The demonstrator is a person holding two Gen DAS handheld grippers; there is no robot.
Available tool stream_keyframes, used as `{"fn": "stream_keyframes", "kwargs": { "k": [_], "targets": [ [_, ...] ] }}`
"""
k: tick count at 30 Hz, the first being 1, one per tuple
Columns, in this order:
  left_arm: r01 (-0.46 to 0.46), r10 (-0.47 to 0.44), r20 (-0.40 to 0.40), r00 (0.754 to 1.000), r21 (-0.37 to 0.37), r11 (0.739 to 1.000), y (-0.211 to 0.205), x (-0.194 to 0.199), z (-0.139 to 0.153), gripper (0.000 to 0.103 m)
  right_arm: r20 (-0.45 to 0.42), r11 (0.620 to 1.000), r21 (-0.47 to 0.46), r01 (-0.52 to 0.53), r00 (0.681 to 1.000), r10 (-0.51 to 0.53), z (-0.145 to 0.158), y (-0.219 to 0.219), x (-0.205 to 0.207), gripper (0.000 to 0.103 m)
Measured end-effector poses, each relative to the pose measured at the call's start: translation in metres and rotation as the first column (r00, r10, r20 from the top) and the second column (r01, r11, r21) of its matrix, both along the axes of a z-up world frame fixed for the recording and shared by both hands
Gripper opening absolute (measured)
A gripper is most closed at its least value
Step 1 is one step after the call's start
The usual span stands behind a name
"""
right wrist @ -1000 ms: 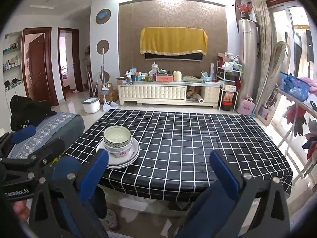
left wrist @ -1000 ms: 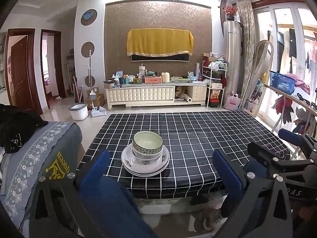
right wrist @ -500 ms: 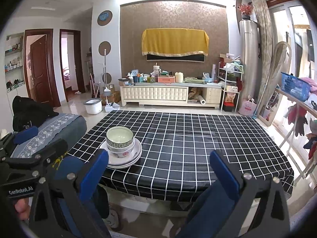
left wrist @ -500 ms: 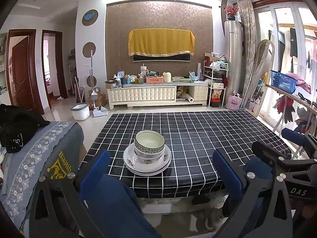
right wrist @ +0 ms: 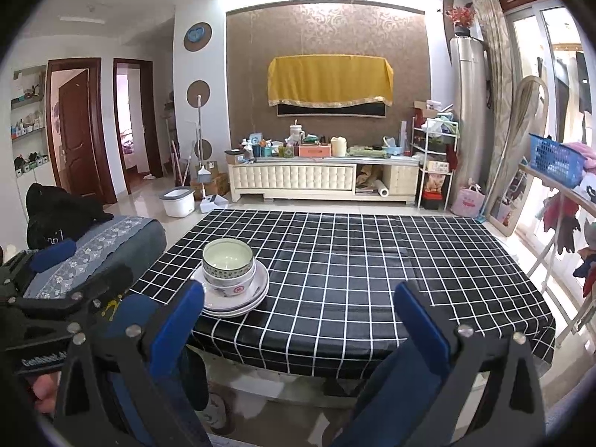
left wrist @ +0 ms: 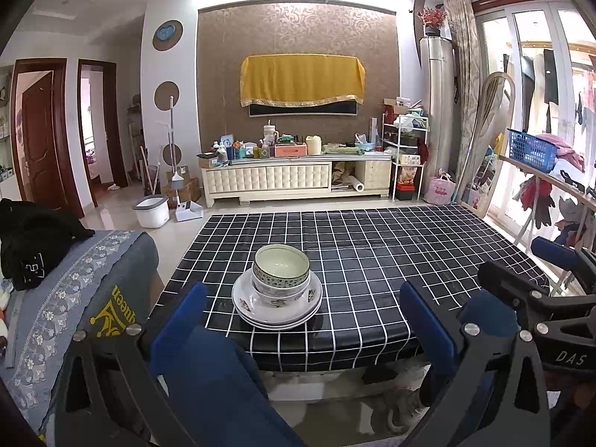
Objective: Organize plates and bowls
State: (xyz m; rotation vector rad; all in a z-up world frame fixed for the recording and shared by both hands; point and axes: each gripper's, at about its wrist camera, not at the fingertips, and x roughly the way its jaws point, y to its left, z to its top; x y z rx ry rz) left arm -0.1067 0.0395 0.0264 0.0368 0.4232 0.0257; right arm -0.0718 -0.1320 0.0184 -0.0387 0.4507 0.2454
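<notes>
A stack of white plates (left wrist: 277,313) with two nested bowls (left wrist: 282,269) on top stands near the front left of the black checked table (left wrist: 391,253). The same plates (right wrist: 238,303) and bowls (right wrist: 228,260) show in the right wrist view. My left gripper (left wrist: 301,301) is open and empty, held short of the table's front edge with the stack between its fingers in view. My right gripper (right wrist: 300,305) is open and empty, to the right of the stack and in front of the table edge.
A grey covered seat (left wrist: 74,290) with black clothing stands left of the table. A drying rack with a blue basket (left wrist: 532,151) is at the right. A cluttered TV cabinet (left wrist: 294,178) lines the far wall.
Both grippers have drawn back slightly from the table, so more of its front edge and the floor below shows. The stack has not moved.
</notes>
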Motion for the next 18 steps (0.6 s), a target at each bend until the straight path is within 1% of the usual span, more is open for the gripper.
{"fn": "stream_keyframes", "kwargs": {
  "k": [4,8,13,18],
  "targets": [
    [0.008,-0.008,0.004,1.000,-0.008,1.000,0.0013,-0.0007,0.0006,0.103,-0.005,1.000,0.005,-0.002,1.000,0.002,-0.0020,-0.0007,0.0007,0.103],
    [0.014,-0.014,0.007,1.000,0.004,1.000,0.0006,-0.0008,-0.0014,0.103,-0.011,1.000,0.005,-0.002,1.000,0.002,-0.0031,-0.0013,0.0007,0.103],
    [0.016,-0.016,-0.002,1.000,-0.004,1.000,0.0014,0.0004,-0.0033,0.103,-0.013,1.000,0.007,-0.001,1.000,0.001,-0.0039,-0.0030,0.0006,0.103],
    [0.019,-0.019,-0.013,1.000,0.007,1.000,-0.0010,0.0003,-0.0056,0.103,-0.020,1.000,0.005,0.003,1.000,-0.003,-0.0042,-0.0030,0.0007,0.103]
  ]
}}
